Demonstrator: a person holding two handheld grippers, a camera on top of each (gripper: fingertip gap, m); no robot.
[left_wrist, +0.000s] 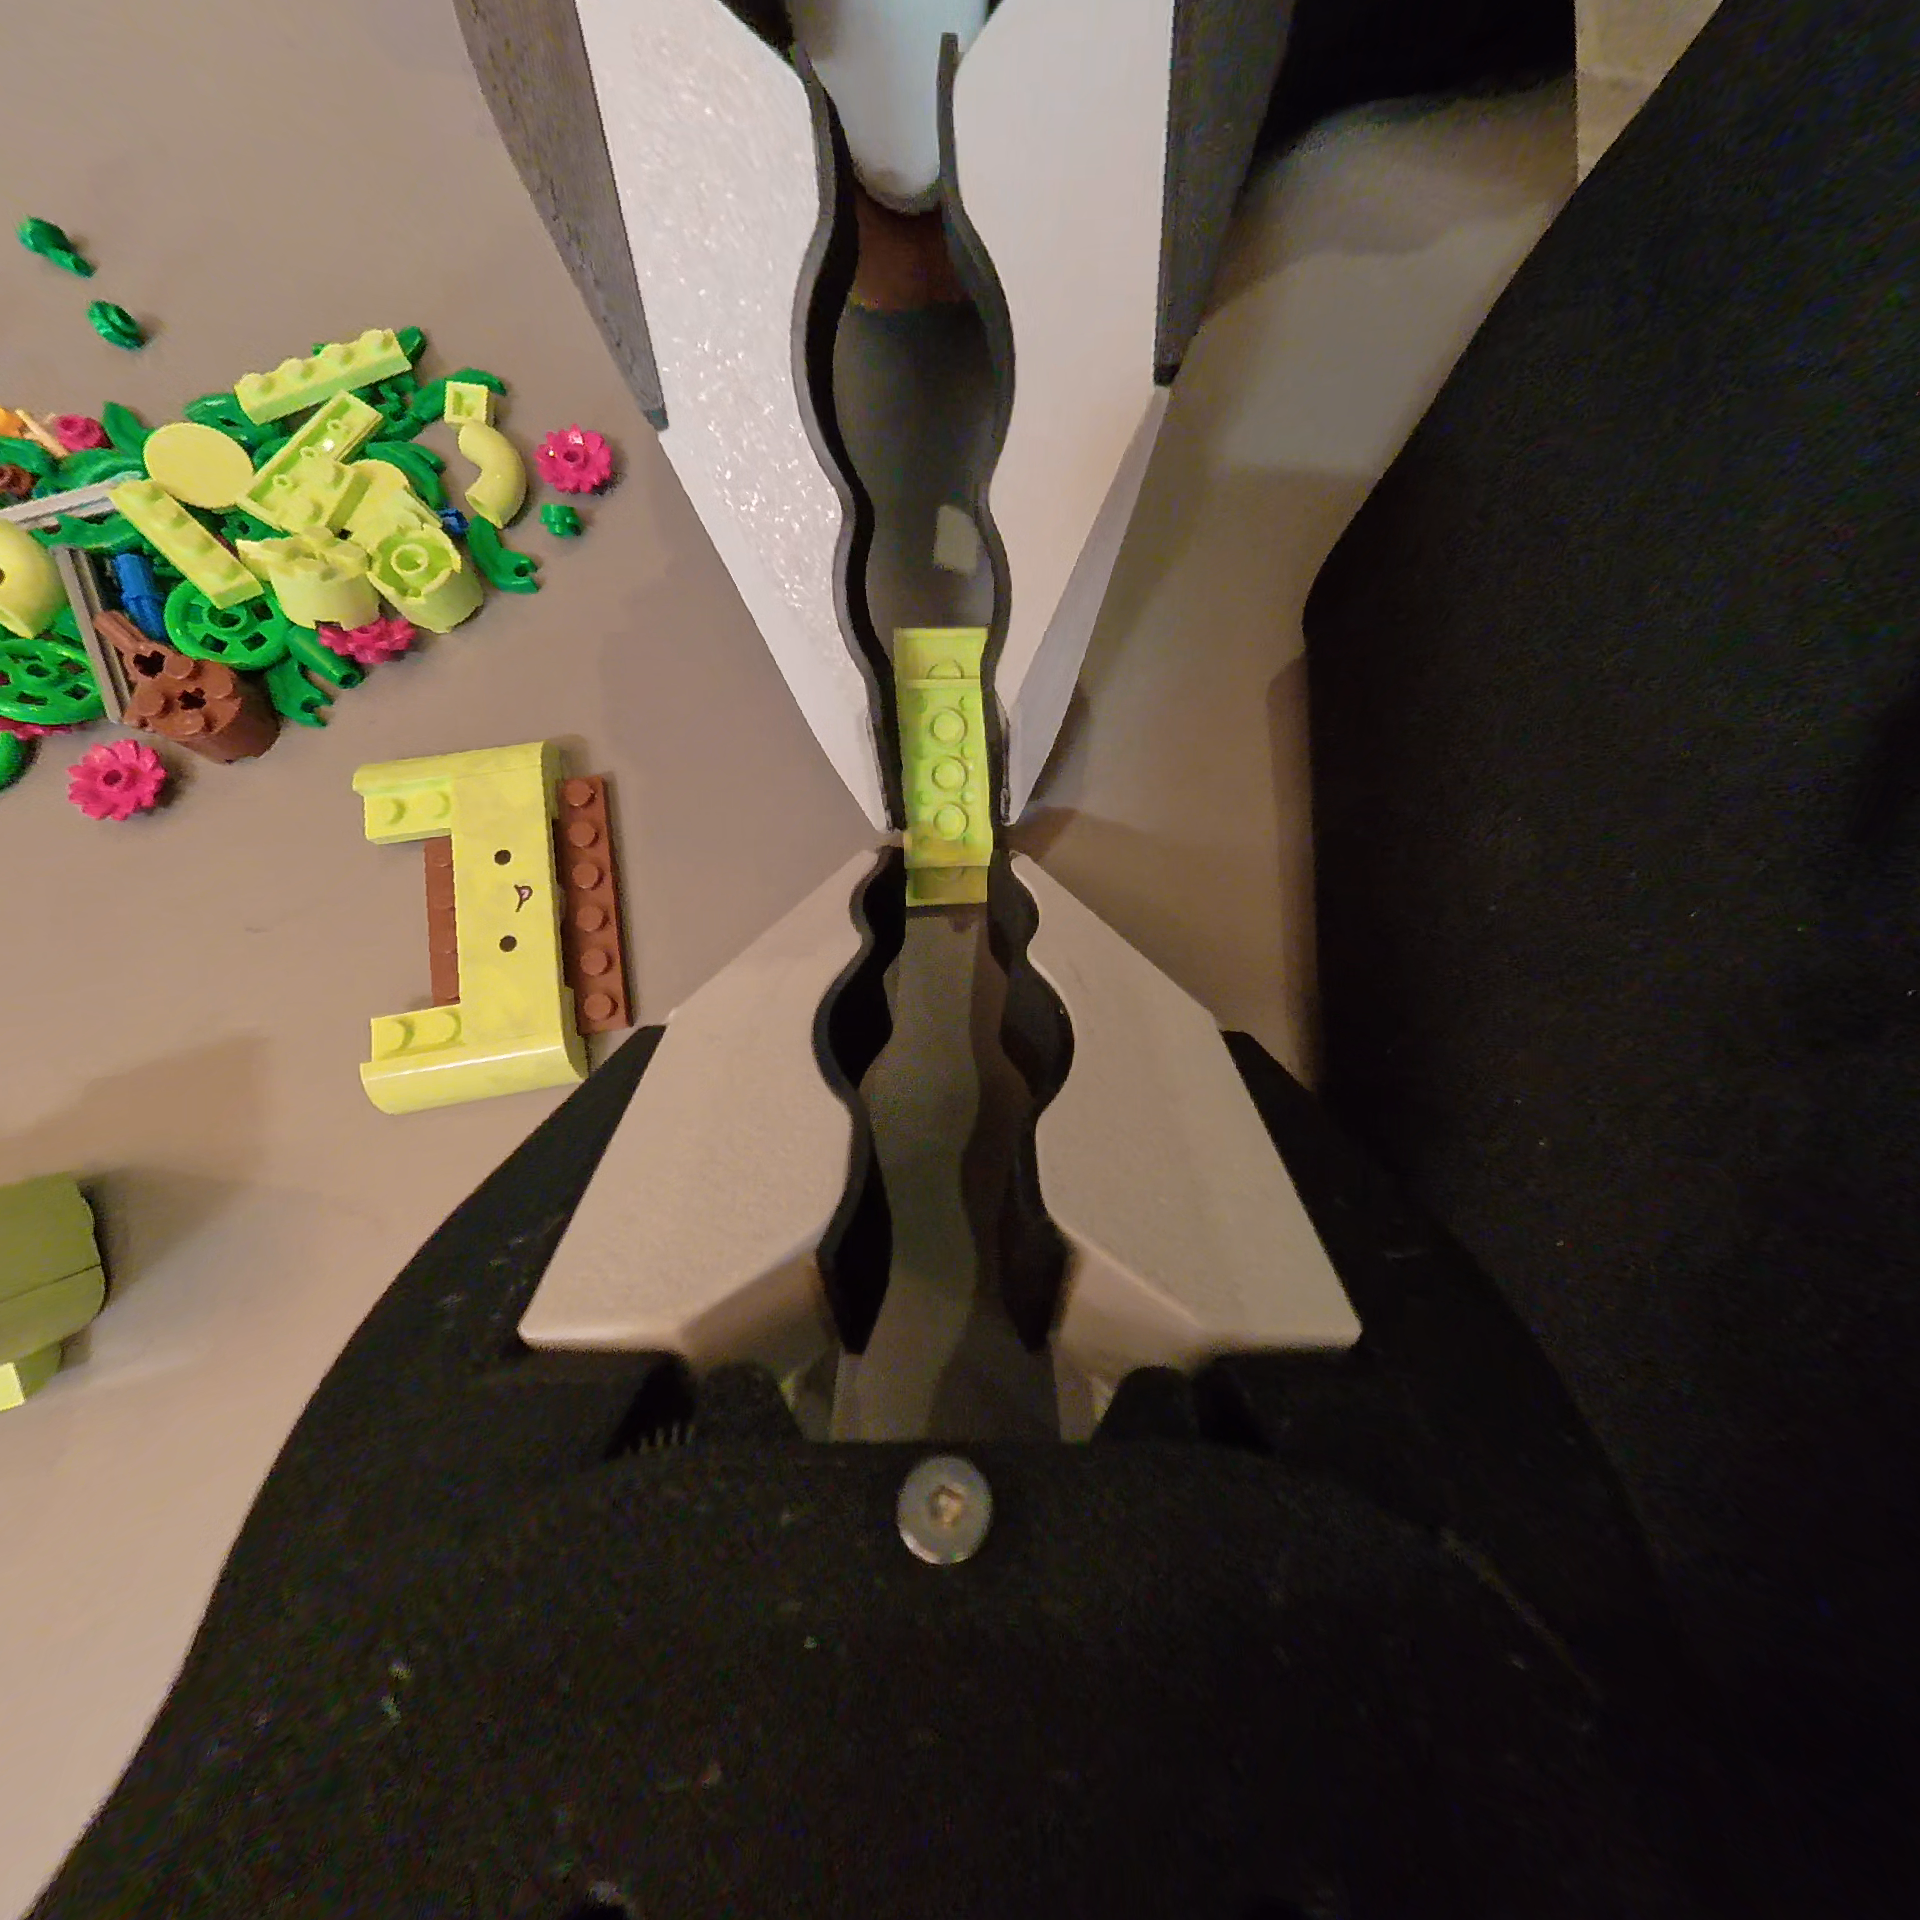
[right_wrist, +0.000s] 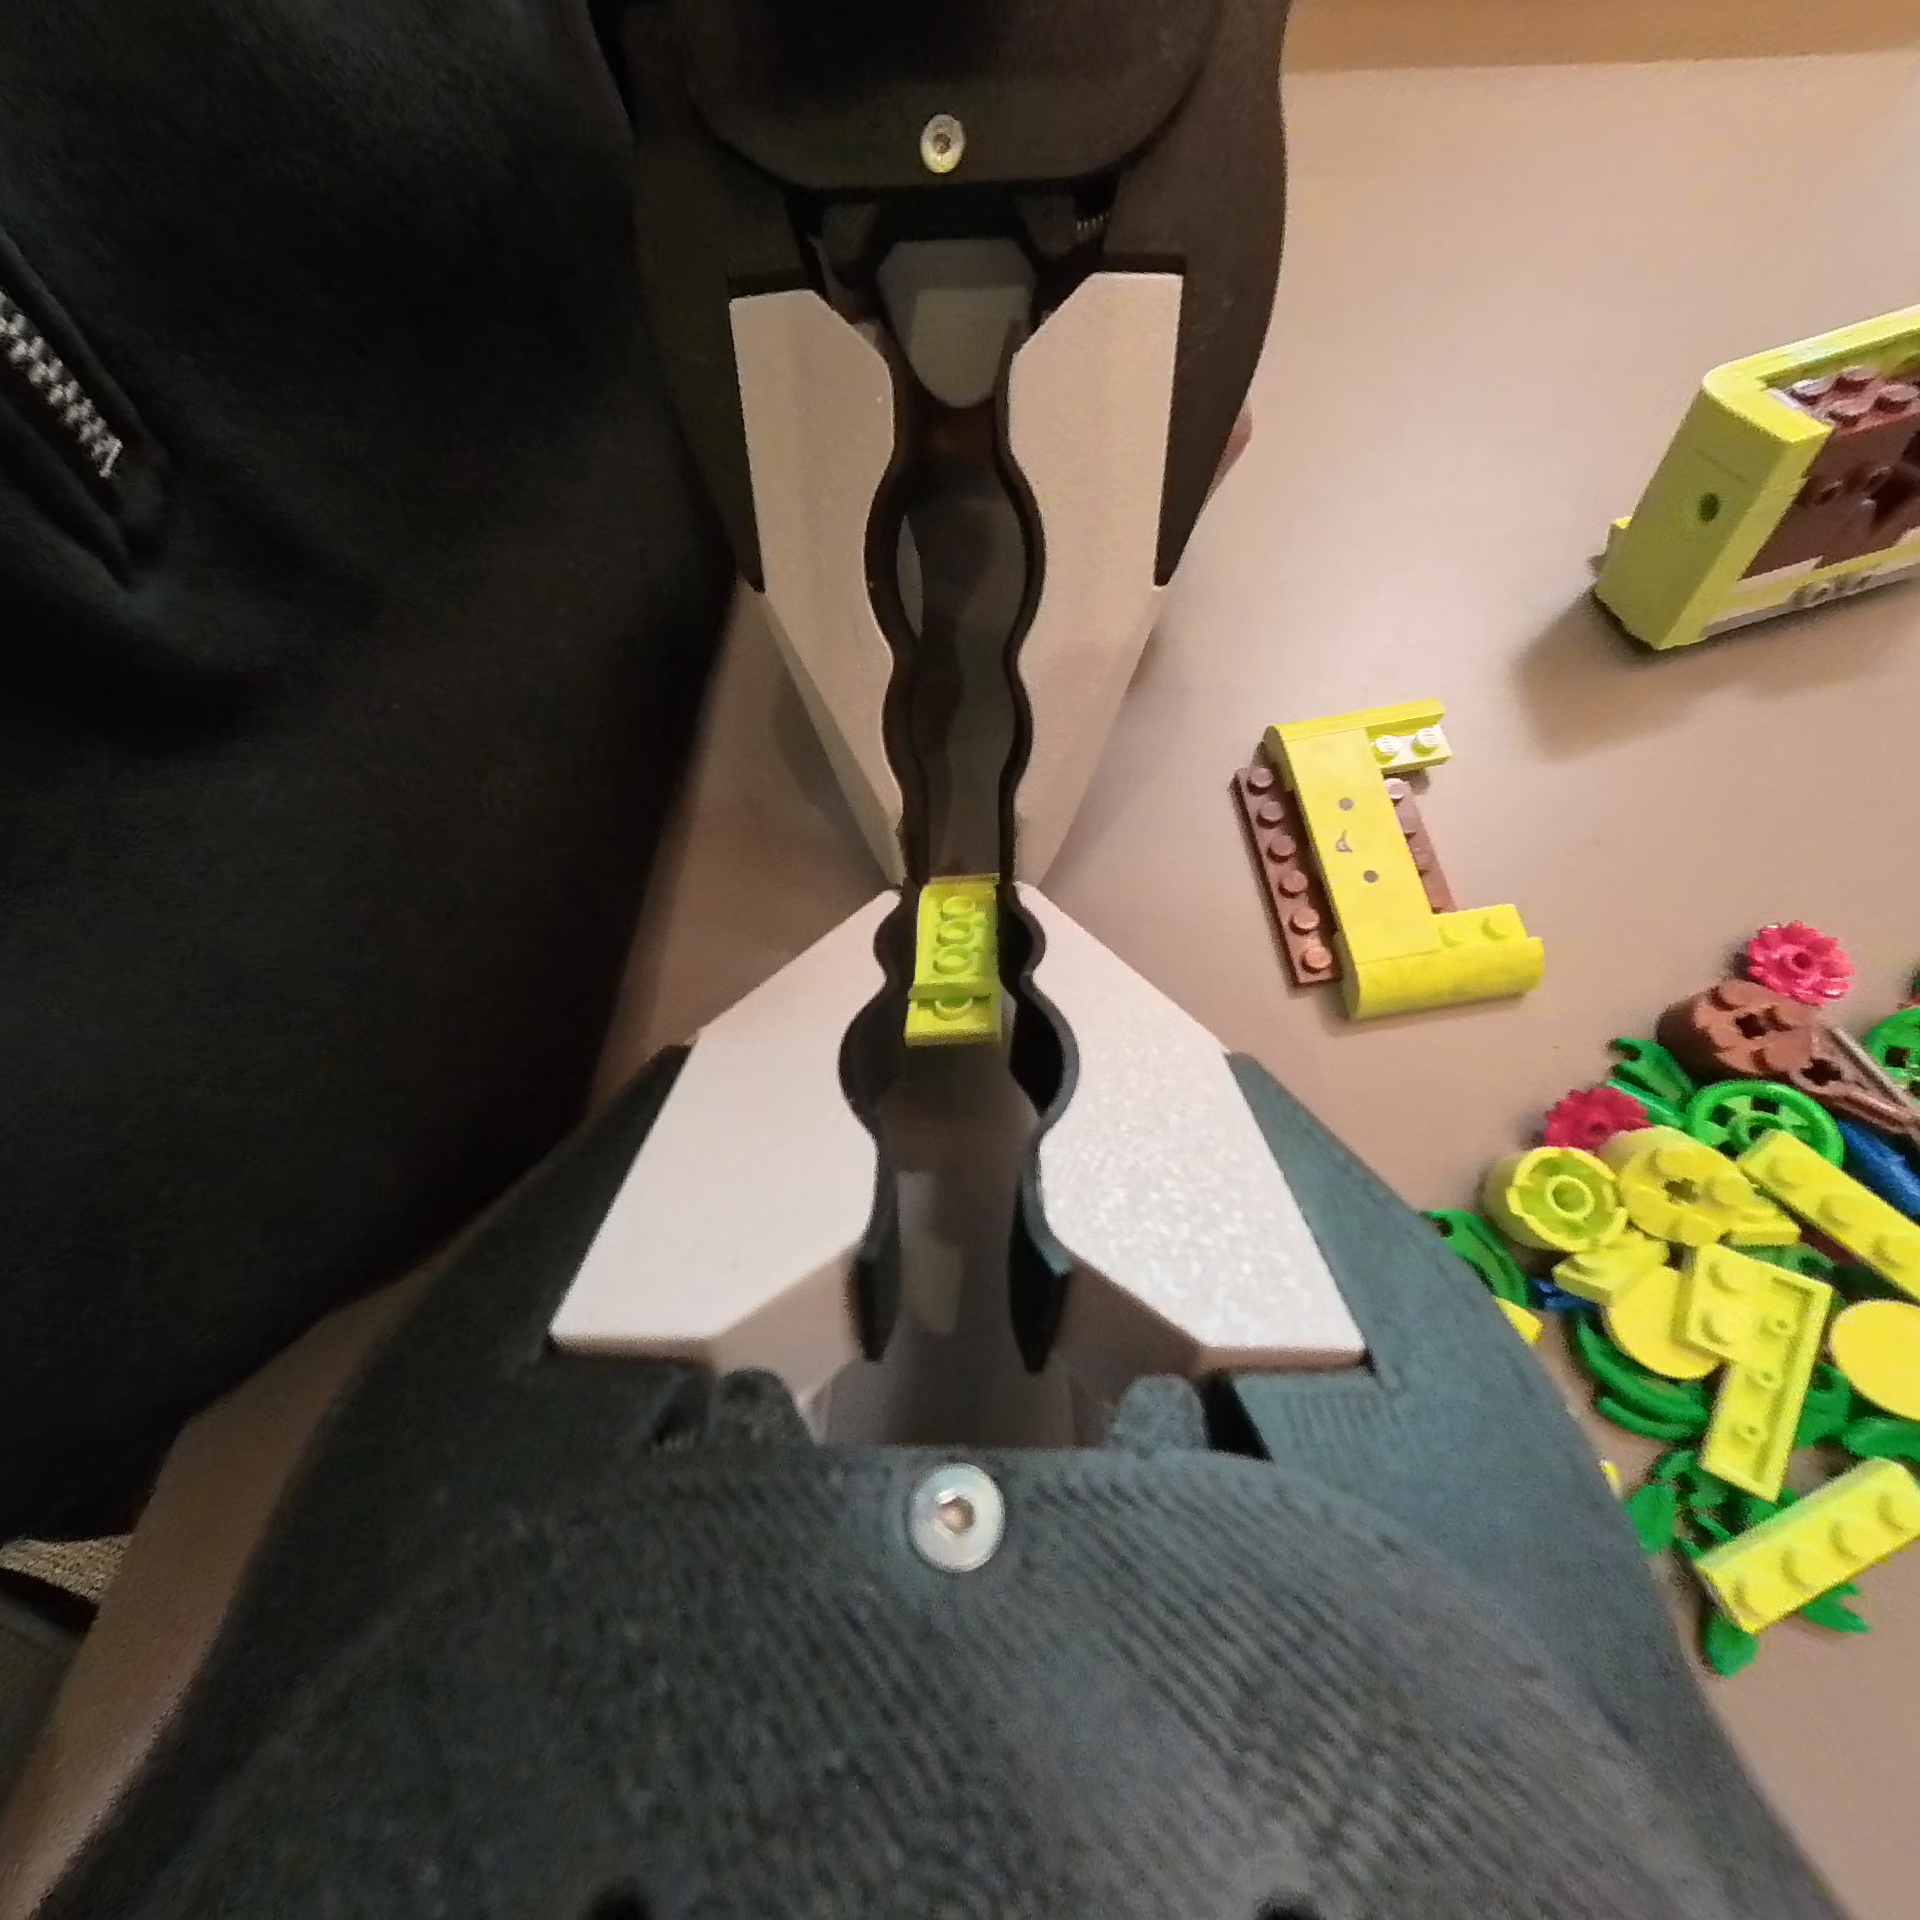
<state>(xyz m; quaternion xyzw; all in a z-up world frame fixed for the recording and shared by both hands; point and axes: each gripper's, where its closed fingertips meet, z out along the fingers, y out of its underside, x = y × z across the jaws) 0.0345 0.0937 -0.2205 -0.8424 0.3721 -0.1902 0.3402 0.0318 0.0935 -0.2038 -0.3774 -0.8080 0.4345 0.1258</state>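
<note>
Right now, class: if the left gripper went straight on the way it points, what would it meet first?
The right gripper, tip to tip with the left gripper; the lime brick sits between both pairs of fingers.

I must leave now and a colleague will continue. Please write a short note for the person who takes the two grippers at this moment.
Left gripper: shut on the lime brick, tip to tip with the right.
Right gripper: shut on the same brick, which bridges both.
On the table: the U-shaped lime and brown assembly, the loose pile of pieces, a bigger lime and brown build.
Done: the assemblies are partly built. The brick is not joined to either.
</note>
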